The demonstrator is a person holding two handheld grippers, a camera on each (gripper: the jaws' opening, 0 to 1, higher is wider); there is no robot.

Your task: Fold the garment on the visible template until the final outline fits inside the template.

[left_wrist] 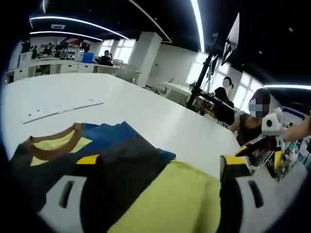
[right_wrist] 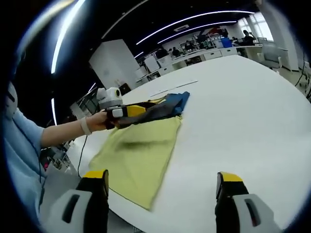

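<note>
Your left gripper (right_wrist: 119,112) is pinching the garment (right_wrist: 138,155) by its dark upper part, while your right gripper (right_wrist: 160,191) hangs spread with nothing between its jaws, off the near edge of the white table (right_wrist: 243,107). The garment lies flat on the table, long axis running from the lime hem nearest your right gripper up to the collar (left_wrist: 51,141). I'd judge the hem is your right gripper's reach; no template outline is clear.

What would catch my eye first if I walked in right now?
Probably the yellow-green garment, spread over the near edge of the big white table. At its far end the left gripper, held in a person's hand, pinches dark and blue folds, while the right gripper hovers open.
</note>
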